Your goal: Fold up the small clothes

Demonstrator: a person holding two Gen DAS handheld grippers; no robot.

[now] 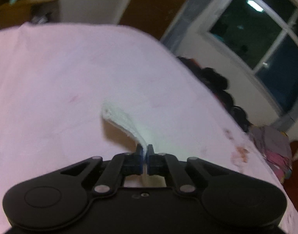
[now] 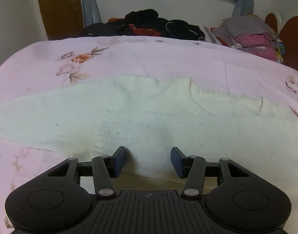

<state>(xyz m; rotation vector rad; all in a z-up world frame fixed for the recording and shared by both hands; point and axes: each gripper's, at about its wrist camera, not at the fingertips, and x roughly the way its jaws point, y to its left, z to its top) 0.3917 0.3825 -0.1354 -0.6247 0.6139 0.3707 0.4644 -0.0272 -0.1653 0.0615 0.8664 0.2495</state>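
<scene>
White sweater (image 2: 149, 120) lies under the right gripper (image 2: 148, 160), jaws wide; the left gripper (image 1: 145, 152) pinches its edge, and should lift slowly, keeping the fold straight.

Black grippers (image 2: 148, 160), blue pads (image 2: 120, 161)

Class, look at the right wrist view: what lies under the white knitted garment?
The white knitted garment lies spread on a pink floral bedsheet, which shows all around it. Whatever sits directly beneath the knit is covered and cannot be seen.
</scene>
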